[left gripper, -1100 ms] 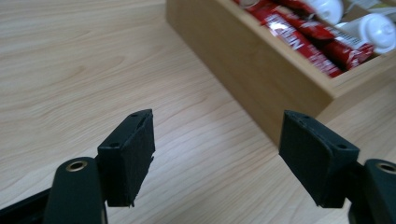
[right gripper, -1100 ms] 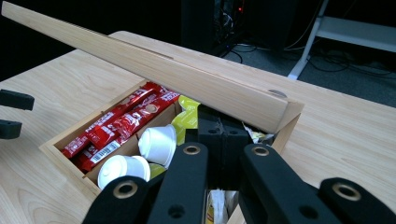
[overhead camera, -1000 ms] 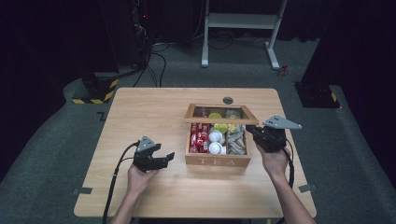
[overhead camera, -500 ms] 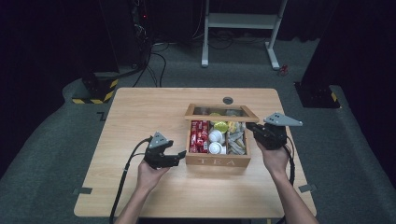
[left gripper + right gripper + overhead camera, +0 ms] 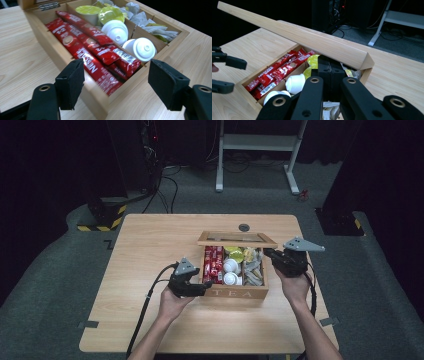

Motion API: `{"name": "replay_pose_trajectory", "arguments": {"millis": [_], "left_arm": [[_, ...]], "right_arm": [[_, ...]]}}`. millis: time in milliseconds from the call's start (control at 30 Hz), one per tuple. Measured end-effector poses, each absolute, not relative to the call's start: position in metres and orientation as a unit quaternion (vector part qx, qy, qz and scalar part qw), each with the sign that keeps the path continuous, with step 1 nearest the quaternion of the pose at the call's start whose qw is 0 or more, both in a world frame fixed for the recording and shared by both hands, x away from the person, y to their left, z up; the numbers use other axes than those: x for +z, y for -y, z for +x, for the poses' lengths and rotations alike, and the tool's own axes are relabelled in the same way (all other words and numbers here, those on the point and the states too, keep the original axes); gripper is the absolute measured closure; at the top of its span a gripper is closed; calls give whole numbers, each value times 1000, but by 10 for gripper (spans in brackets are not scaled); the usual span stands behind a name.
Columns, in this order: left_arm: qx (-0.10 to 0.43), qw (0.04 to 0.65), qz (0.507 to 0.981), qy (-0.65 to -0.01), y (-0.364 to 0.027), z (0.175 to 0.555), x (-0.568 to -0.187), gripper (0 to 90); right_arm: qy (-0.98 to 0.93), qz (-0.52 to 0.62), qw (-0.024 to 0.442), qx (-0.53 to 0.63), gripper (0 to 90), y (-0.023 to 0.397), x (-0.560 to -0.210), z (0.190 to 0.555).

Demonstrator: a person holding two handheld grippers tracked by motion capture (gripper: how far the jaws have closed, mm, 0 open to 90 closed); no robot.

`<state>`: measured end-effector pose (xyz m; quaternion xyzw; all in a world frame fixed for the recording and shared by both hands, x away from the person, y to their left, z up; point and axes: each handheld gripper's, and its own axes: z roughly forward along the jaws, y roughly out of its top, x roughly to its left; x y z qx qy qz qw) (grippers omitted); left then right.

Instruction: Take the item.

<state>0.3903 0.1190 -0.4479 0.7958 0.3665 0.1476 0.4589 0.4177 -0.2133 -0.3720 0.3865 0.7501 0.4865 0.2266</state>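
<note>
Left gripper [image 5: 116, 83] low at wooden tea box's [image 5: 234, 292] near-left corner, fingers wide apart, straddling it, holding nothing. Right gripper [image 5: 329, 68] at the right wall, fingers together, contents unclear. Inside: glossy red sachets [image 5: 92, 53], round white pods [image 5: 140, 48].

**A:** so where's the open space here?

**B:** Left half of the worktop [image 5: 145, 250] is bare wood, and so is the front strip near the person. Nothing to dodge there.

**A:** and the tea box [image 5: 235, 292]?

**B:** Pretty crowded. Red sachets [image 5: 92, 47] fill the left compartment, white pods [image 5: 141, 48] and yellow pods [image 5: 110, 15] sit tight in the middle one, and paper packets [image 5: 252, 267] fill the right. The lid [image 5: 294, 35] stands open at the back and leans over the box, so it blocks entry from behind. The left gripper [image 5: 202, 285] sits just beside the front left corner, and the right gripper [image 5: 270, 254] is up against the right wall. A small dark disc [image 5: 244, 227] lies behind the box.
</note>
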Motion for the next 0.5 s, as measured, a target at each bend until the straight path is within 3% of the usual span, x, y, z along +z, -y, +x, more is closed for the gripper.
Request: {"name": "replay_pose_trajectory", "arguments": {"millis": [500], "left_arm": [[129,452,814,-340,-75,403,-448,357]], "right_arm": [[-754,387,223,481,900,212,-368,423]]}}
